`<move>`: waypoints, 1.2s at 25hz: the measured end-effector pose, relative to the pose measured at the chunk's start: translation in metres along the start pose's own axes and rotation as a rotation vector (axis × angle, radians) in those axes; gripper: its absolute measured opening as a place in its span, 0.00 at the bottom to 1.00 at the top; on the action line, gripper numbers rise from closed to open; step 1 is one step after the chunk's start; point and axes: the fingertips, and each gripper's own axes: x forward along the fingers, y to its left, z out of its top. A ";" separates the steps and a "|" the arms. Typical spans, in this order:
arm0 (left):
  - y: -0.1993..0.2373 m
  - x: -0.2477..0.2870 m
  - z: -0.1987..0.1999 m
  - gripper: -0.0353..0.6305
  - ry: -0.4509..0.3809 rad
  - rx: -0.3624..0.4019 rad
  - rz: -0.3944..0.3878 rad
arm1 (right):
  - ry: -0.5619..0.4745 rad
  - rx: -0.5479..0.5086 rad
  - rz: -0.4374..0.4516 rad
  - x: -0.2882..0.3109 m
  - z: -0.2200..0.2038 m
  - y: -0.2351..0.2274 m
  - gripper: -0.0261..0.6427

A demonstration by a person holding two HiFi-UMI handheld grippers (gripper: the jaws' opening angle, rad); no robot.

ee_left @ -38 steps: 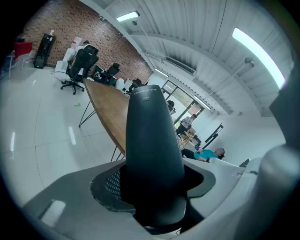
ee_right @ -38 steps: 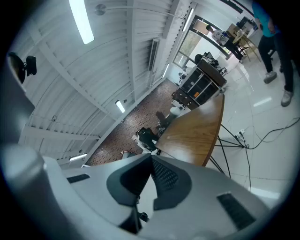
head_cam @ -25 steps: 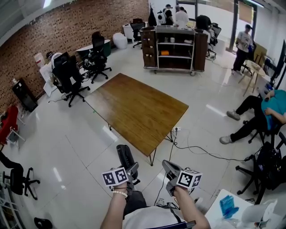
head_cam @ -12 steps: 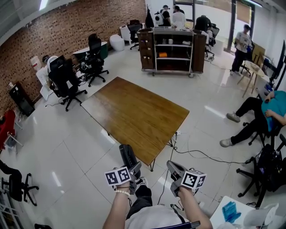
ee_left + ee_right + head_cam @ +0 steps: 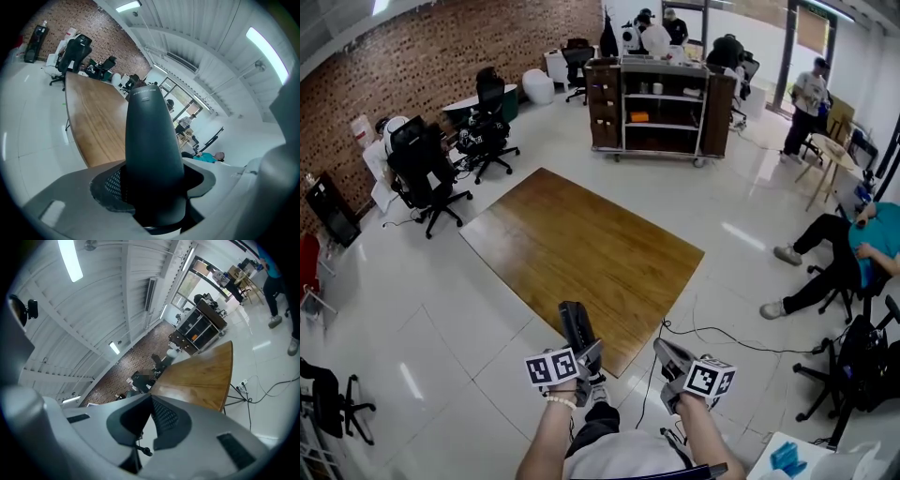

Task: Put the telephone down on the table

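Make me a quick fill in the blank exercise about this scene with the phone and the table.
The left gripper has its jaws shut on the black ___. The table has a top made of ___. Between the jaws of the right gripper there is ___. Missing words: telephone; wood; nothing.

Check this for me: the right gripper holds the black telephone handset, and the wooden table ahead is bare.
One thing is wrong: the gripper. The left gripper holds the black telephone handset, its jaws clamped on it, as the left gripper view shows. The right gripper has nothing between its jaws. The rest stands: the wooden table ahead is bare.
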 end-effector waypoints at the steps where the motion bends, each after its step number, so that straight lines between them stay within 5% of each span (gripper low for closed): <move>1: 0.002 0.004 0.007 0.50 0.003 -0.002 -0.011 | -0.001 -0.002 -0.003 0.008 0.004 -0.001 0.06; 15: 0.033 0.039 0.071 0.51 0.020 -0.064 -0.116 | 0.036 -0.015 -0.011 0.106 0.032 0.001 0.06; 30: 0.071 0.084 0.095 0.51 0.127 -0.060 -0.108 | 0.041 0.013 -0.079 0.131 0.035 -0.012 0.06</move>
